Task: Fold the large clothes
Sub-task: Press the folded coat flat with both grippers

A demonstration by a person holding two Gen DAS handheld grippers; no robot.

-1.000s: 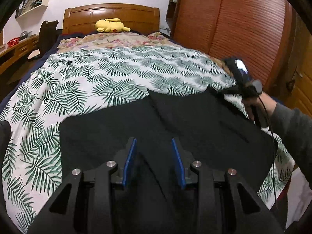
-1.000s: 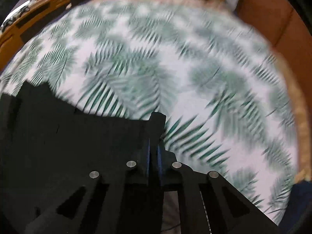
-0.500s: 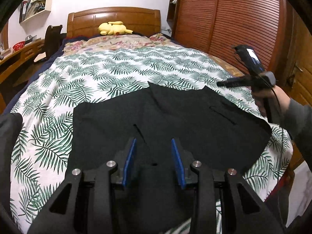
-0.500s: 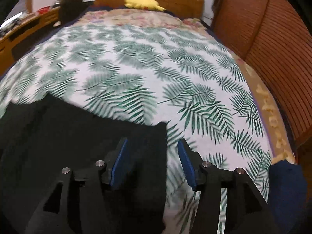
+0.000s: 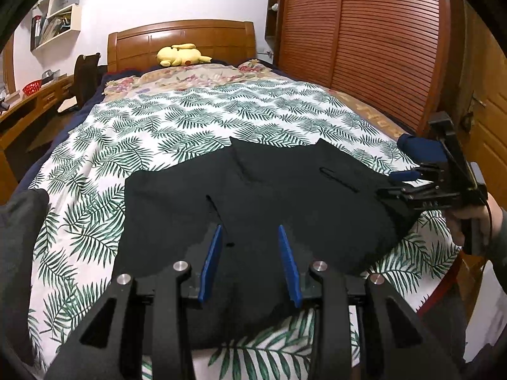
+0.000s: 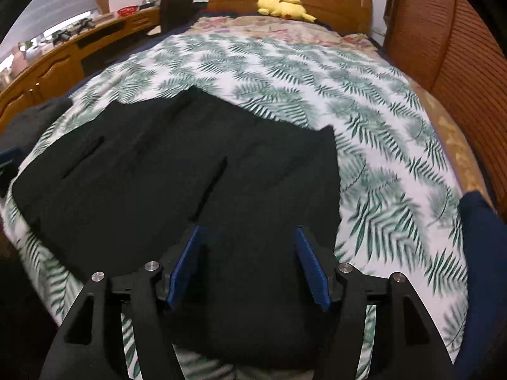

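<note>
A large black garment (image 5: 269,196) lies spread flat across the foot of a bed with a palm-leaf sheet (image 5: 190,120); it also fills the near part of the right wrist view (image 6: 177,171). My left gripper (image 5: 250,237) is open and empty, hovering above the garment's near edge. My right gripper (image 6: 248,237) is open and empty above the garment's right part; it shows at the right of the left wrist view (image 5: 408,180), held by a hand over the garment's right edge.
A yellow plush toy (image 5: 182,55) lies by the wooden headboard (image 5: 180,38). A slatted wooden wardrobe (image 5: 364,38) stands along the right of the bed. A desk (image 6: 63,60) and chair (image 5: 85,76) stand on the left. A dark blue cloth (image 6: 481,253) lies at the bed's right edge.
My right gripper let go of the garment's corner, opened, and pulled back toward the foot of the bed. The left gripper drew back and rose. The garment now lies flat.
</note>
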